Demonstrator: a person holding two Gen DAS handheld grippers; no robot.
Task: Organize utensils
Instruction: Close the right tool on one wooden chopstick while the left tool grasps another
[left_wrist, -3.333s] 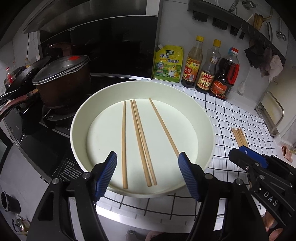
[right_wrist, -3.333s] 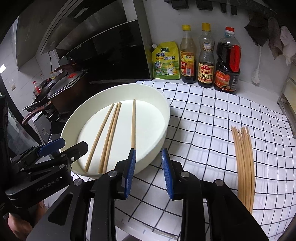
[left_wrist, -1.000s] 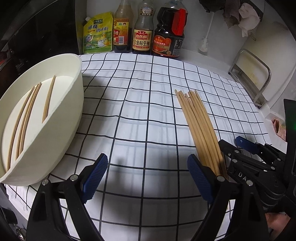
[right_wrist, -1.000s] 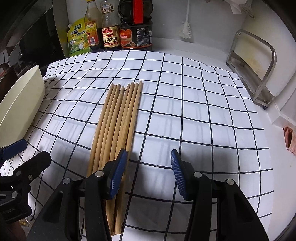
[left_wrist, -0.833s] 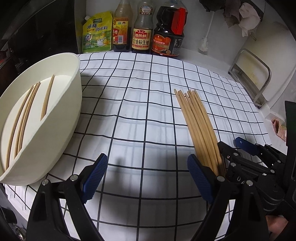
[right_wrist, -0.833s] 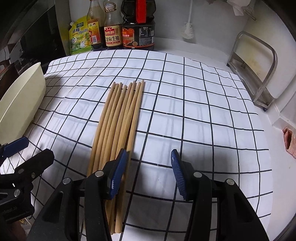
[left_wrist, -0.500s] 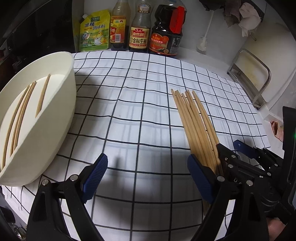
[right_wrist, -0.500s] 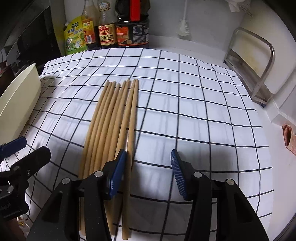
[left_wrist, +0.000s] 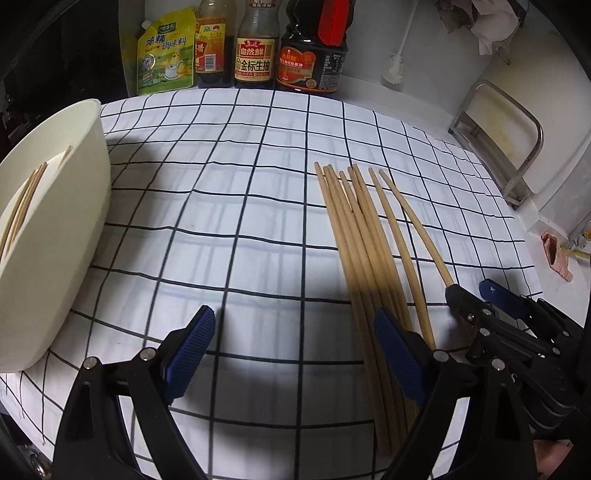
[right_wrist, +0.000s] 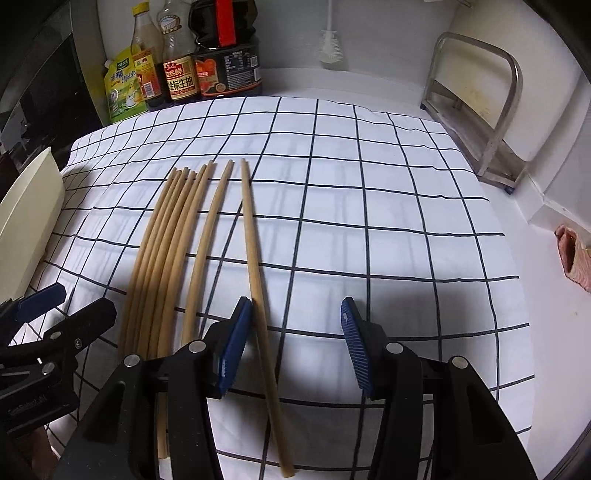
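Observation:
Several wooden chopsticks (left_wrist: 360, 240) lie in a loose bundle on the checked cloth (left_wrist: 229, 221), right of a cream bowl (left_wrist: 62, 236) holding a few more chopsticks (left_wrist: 22, 206). My left gripper (left_wrist: 295, 350) is open over the cloth, its right finger at the bundle's near end. My right gripper (right_wrist: 295, 347) is open, low over the cloth. One chopstick (right_wrist: 256, 273) lies apart from the bundle (right_wrist: 162, 240) and runs between its jaws, against the left finger (right_wrist: 236, 343). Another chopstick (right_wrist: 207, 236) lies just left of that finger. Each wrist view shows the other gripper's tips at its edge.
Sauce bottles (left_wrist: 255, 48) and a yellow pouch (left_wrist: 166, 55) stand along the back wall. A metal rack (right_wrist: 480, 110) stands at the right. A pink object (right_wrist: 570, 254) lies off the cloth's right edge. A dish brush (right_wrist: 332, 44) hangs on the wall.
Both grippers have moved forward and lower toward the chopsticks. The right gripper's left finger has come in between the sticks, and the two rightmost chopsticks have spread away from the bundle.

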